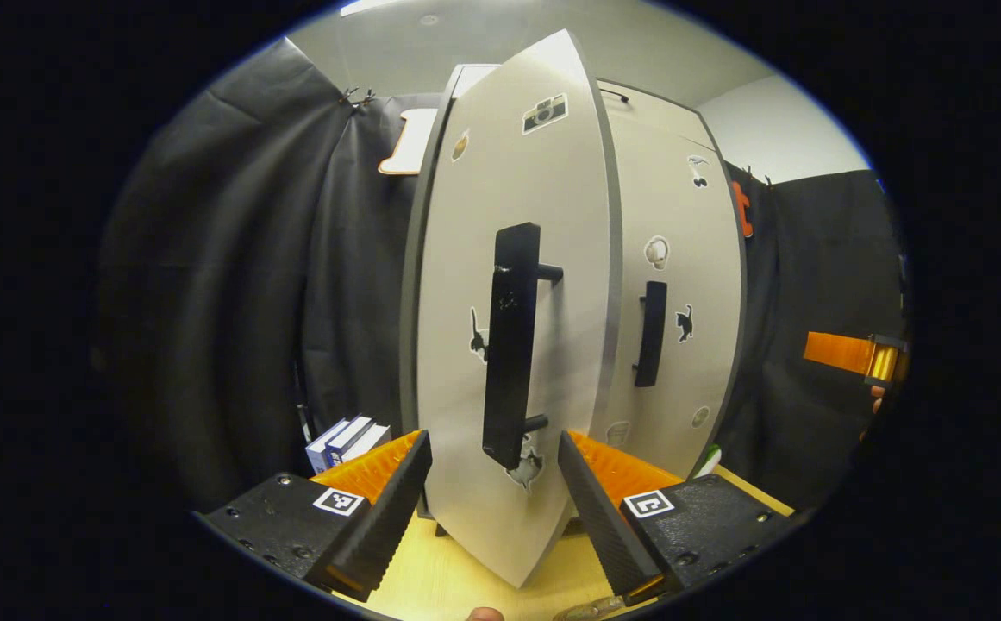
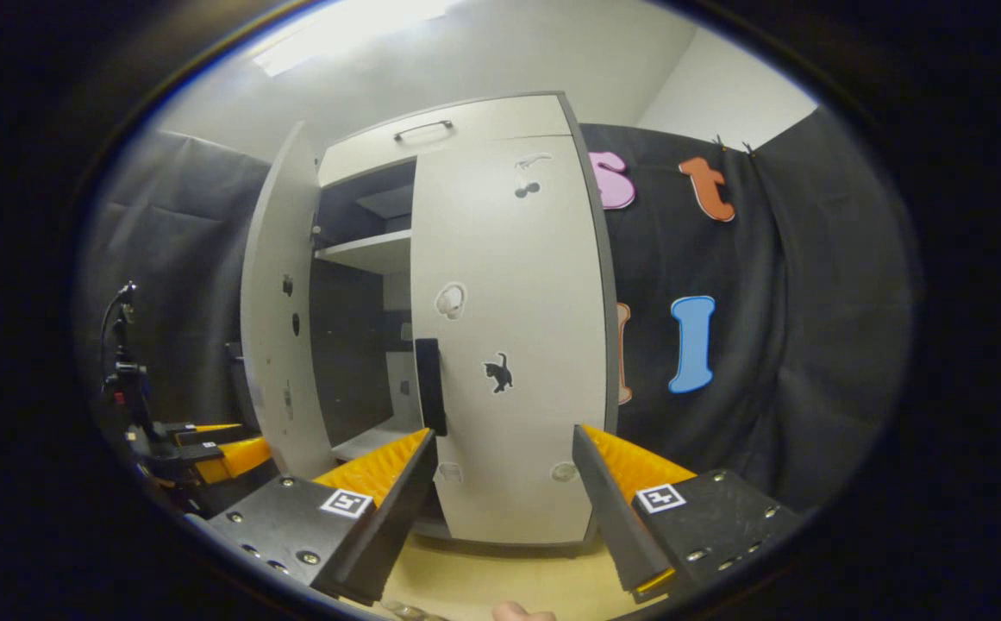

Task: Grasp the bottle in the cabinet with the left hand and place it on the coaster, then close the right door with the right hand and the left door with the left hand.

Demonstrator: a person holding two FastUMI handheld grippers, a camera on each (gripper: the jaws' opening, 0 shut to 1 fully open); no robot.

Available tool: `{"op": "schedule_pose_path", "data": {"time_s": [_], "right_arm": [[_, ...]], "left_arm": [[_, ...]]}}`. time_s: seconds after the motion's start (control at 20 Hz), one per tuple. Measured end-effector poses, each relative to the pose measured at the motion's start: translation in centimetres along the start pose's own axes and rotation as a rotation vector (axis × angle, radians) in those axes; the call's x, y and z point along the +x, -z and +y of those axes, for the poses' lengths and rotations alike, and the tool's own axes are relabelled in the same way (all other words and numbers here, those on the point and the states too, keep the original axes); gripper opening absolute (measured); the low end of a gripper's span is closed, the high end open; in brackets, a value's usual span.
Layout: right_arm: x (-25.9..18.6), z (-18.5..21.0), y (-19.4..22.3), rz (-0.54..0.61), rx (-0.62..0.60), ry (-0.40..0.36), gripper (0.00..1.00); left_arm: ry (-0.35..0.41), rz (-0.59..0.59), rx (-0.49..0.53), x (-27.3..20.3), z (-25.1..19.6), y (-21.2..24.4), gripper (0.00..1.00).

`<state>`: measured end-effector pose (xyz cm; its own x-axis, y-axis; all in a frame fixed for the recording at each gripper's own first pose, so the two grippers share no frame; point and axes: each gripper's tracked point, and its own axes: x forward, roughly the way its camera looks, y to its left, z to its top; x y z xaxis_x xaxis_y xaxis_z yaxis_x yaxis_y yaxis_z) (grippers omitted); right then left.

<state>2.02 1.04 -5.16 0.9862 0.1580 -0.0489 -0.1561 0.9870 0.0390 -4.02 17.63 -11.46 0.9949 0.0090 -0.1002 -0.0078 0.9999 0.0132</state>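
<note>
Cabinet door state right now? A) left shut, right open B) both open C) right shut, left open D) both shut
C: in the right gripper view the grey right door with the cat sticker lies flush on the cabinet, while the grey left door swings outward, baring the shelf inside.

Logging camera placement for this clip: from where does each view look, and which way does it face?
Left gripper view: rides the left gripper, facing the open left door and its black handle; own open jaws at the bottom.
Right gripper view: rides the right gripper, facing the closed right door; own open jaws at the bottom.
Shared: the cabinet's two doors, the yellow tabletop and the cat sticker.
</note>
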Motion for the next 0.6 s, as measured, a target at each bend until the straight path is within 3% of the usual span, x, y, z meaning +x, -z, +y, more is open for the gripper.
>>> {"op": "schedule_pose_path", "data": {"time_s": [0.25, 0.5, 0.55, 0.6], "right_arm": [[-0.7, -1.2, 0.1, 0.002, 0.002, 0.023, 0.95], [-1.2, -2.5, 0.2, 0.005, 0.011, 0.047, 0.95], [-1.2, -2.7, 0.3, 0.007, 0.011, 0.049, 0.95], [-1.1, -2.8, 0.2, 0.008, 0.011, 0.051, 0.96]], "left_arm": [[0.053, -0.005, 0.006, 0.3, -1.4, -0.2, 0.89], [0.059, 0.000, 0.003, 0.4, -1.7, -0.2, 0.88], [0.057, 0.000, 0.002, 0.3, -1.6, -0.3, 0.94], [0.056, 0.001, 0.001, 0.3, -1.6, -0.3, 0.89]]}}
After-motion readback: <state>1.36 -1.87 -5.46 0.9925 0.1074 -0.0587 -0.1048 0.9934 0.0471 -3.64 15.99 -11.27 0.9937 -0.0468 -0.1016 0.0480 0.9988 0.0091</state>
